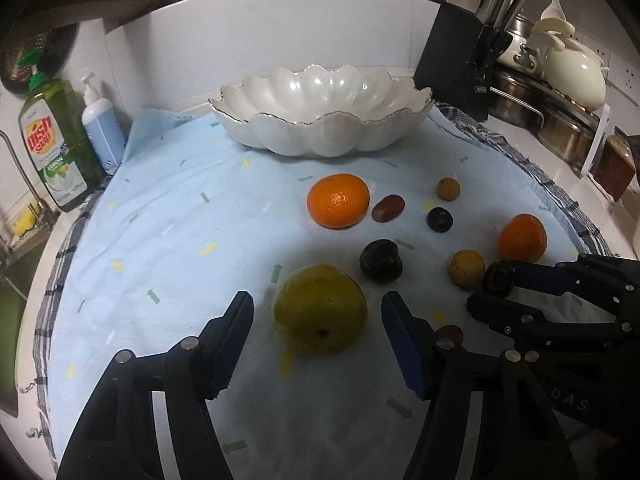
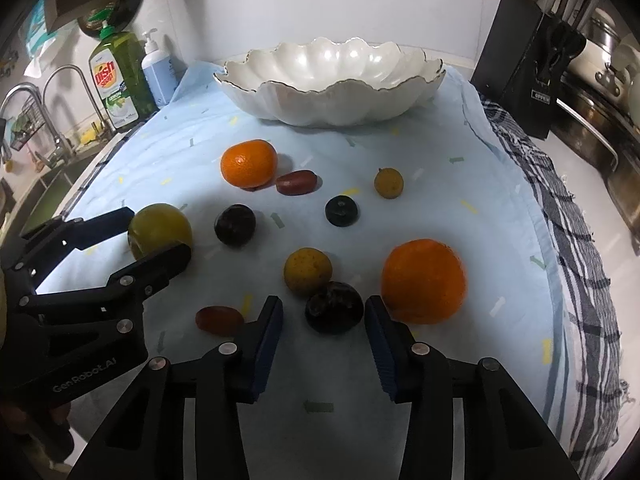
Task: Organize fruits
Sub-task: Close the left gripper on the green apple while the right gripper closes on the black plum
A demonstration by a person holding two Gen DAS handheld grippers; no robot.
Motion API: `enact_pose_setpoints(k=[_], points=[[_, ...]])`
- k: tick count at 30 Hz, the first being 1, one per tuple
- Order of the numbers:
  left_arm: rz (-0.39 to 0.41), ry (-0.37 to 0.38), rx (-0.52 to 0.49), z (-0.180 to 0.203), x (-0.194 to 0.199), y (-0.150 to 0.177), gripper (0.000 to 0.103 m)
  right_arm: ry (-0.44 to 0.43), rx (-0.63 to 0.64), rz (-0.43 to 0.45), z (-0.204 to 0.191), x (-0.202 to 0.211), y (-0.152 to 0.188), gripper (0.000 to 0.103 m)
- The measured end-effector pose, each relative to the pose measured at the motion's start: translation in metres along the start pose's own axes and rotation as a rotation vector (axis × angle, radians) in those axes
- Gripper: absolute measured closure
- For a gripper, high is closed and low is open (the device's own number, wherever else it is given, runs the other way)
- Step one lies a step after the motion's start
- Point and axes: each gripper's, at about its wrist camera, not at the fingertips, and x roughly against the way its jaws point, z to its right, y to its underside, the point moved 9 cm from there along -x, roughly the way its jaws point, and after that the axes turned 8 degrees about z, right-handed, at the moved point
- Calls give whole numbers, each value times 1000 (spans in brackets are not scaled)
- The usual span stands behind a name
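- Kitchen surface (image 1: 516, 128), white, with a white tiled wall behind; a pale blue cloth (image 1: 180, 220) with small coloured dashes covers the work area, and a checked dark towel (image 2: 560, 208) shows under its right edge.
- White scalloped bowl (image 1: 320, 120) stands on the cloth at the far edge, nothing visible in it.
- Far left corner: green dish soap bottle (image 1: 52, 144) and blue pump bottle (image 1: 102, 128), with the sink and taps (image 2: 52, 92) beyond them.
- Far right corner: black knife block (image 1: 460, 64), steel pots (image 1: 560, 132) and a cream lidded pot (image 1: 576, 72).
- Fruits lie loose on the cloth, between the bowl and the near edge: two oranges (image 1: 338, 200) (image 1: 522, 238), dark plums (image 1: 380, 260), red grapes (image 1: 388, 208), and small yellow fruits (image 1: 466, 268).
- Left gripper (image 1: 318, 344): jaws part open around the big yellow-green fruit (image 1: 320, 308) towards the near left; gaps on both sides in the left wrist view, so no grip.
- Right gripper (image 2: 324, 340): jaws narrow, either side of a dark plum (image 2: 334, 306) near the right-hand orange; pads are not pressing it.
- A red grape (image 2: 219, 319) lies just left of the right gripper.
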Motion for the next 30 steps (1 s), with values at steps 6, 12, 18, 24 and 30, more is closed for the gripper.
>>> enact_pose_setpoints(k=[6,12,18,24,30], points=[[-7,15,-11,2,-3,1,51,17,-7,9,5,0,0,73],[-5,19,-23,1,-2,1,54,21,-28,16,7,2,0,73],[-7,49,-1,-1,5,-2,54,22,-36,43,3,14,-6,73],[56,56,-10,-5,23,-21,54,10,-39,101,-3,27,-25,73],[149,42,-15,-15,41,-50,55,-4,-46,170,-9,37,-50,73]])
